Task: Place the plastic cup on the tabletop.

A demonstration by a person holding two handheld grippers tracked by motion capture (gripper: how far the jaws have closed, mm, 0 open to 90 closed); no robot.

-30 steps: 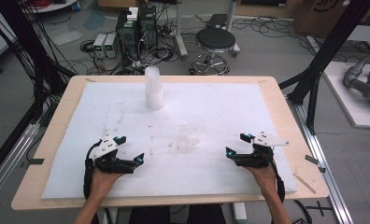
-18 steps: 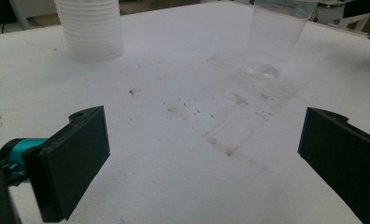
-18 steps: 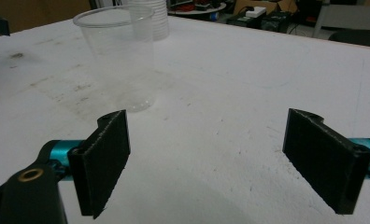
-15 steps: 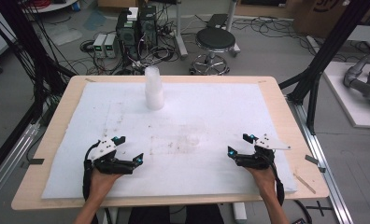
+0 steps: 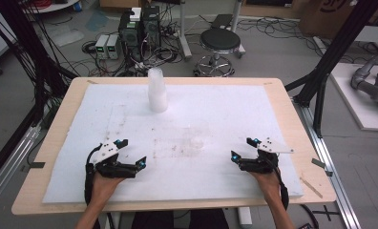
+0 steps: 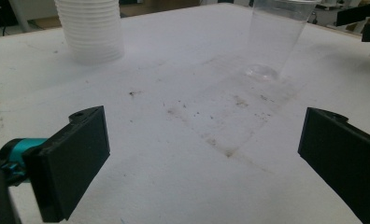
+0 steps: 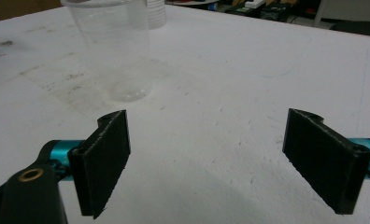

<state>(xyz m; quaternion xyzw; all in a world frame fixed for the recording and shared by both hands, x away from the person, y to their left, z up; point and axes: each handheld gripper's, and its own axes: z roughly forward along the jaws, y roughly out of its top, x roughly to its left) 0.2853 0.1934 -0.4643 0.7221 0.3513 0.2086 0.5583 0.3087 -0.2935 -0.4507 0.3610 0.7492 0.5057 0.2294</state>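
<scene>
The left gripper (image 5: 132, 153) rests low over the white foam mat (image 5: 215, 109) near the person's edge of the table (image 5: 292, 114), held by the left hand (image 5: 102, 183). Its jaws stand wide apart with nothing between them. In the left gripper view, the clear plastic cup (image 6: 277, 37) stands upright on the mat, ahead of the fingers and toward the right-hand finger (image 6: 346, 156). The stack of white cups (image 6: 92, 28) stands ahead of the left-hand finger (image 6: 71, 161), farther off.

The right gripper (image 5: 243, 150) sits opposite, also low over the mat, held by the right hand (image 5: 268, 179). Its jaws are likewise spread wide and empty. In the right gripper view, the clear plastic cup (image 7: 113, 46) stands ahead of the left-hand finger (image 7: 103, 158), apart from it. The stack of white cups (image 7: 156, 13) is beyond the clear cup.

Brown stains mark the mat between the two grippers.
</scene>
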